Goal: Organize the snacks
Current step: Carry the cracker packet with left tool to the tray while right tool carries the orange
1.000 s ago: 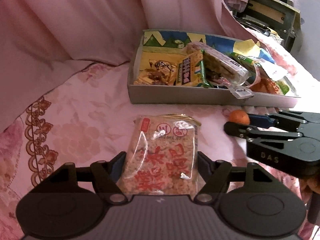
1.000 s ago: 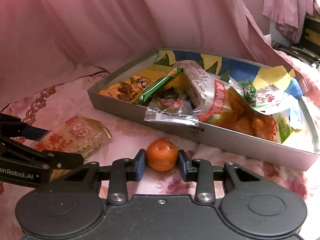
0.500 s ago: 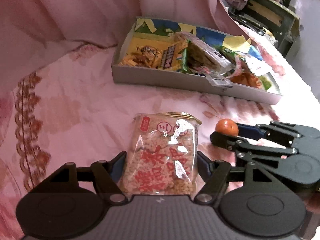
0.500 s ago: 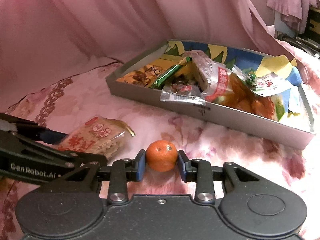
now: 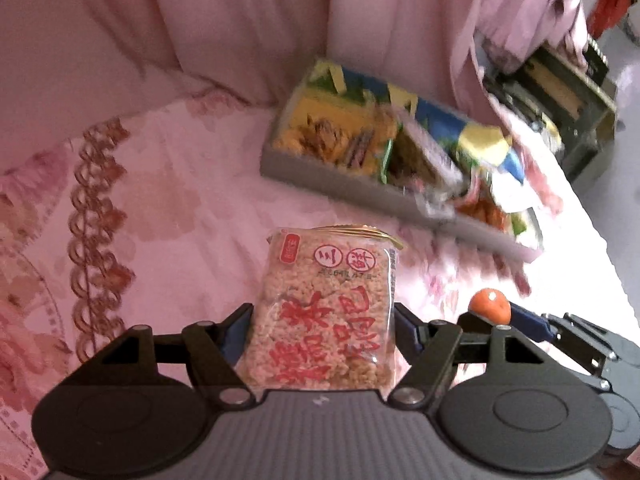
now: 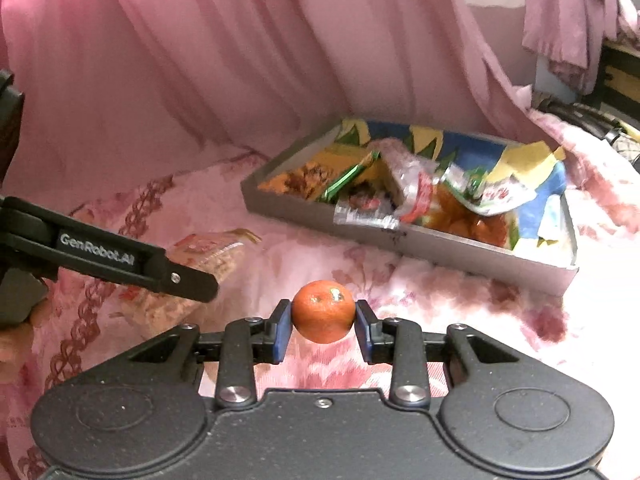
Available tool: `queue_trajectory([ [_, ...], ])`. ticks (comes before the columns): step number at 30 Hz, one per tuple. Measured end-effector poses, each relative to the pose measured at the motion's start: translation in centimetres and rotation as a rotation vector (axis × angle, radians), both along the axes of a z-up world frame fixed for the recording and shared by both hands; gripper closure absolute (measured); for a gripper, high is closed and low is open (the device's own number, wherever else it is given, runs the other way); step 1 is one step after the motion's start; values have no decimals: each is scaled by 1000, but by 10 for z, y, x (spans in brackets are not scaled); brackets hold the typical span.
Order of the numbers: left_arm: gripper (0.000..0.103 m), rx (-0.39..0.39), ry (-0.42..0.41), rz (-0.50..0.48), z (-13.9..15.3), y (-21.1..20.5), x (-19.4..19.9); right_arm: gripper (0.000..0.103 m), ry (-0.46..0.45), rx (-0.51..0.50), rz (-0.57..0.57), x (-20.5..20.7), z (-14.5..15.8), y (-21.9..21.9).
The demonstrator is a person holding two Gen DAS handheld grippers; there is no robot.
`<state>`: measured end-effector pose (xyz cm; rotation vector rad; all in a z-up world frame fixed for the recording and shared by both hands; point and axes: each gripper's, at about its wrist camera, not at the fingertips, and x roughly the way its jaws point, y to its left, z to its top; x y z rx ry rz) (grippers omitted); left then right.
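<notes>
My left gripper (image 5: 322, 326) is shut on a clear packet of puffed rice cake (image 5: 326, 312) with red print, held up off the bedspread. The same packet (image 6: 192, 276) shows beside the left gripper's arm in the right wrist view. My right gripper (image 6: 322, 330) is shut on a small orange mandarin (image 6: 323, 311), its blue pads pressing both sides; the mandarin (image 5: 490, 305) also shows at the right of the left wrist view. Further back lies a grey tray (image 6: 440, 246) filled with several snack packets; its near wall (image 5: 360, 190) shows in the left wrist view.
Both grippers hover over a pink floral bedspread (image 5: 160, 208). Pink curtain folds (image 6: 200, 60) hang behind the tray. Dark furniture (image 5: 568, 104) stands at the far right, past the bed's edge. A hand (image 6: 16, 340) holds the left gripper at the left edge.
Both grippers have risen and drawn back from the tray, which now looks smaller and farther. The left view has rolled, so the tray appears tilted. Both grips are unchanged.
</notes>
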<state>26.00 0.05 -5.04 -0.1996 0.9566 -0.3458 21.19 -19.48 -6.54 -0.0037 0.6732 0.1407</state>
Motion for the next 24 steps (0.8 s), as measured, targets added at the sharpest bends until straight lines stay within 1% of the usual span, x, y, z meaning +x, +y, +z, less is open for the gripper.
queue_trajectory([
  [3,28,-10,-79,27,12,2,3,68,-50,25,-39,2,6,-6],
  [9,28,53,-233,68,29,-8,19,68,-131,64,-123,16,13,-18],
  [12,28,78,-298,74,36,-16,33,68,-163,61,-141,28,17,-21],
  [15,27,82,-359,72,42,-24,49,68,-189,64,-146,43,21,-24],
  [20,27,57,-409,78,42,-36,80,68,-219,62,-155,73,22,-30],
  [24,27,53,-423,86,35,-43,99,68,-243,77,-175,91,19,-35],
])
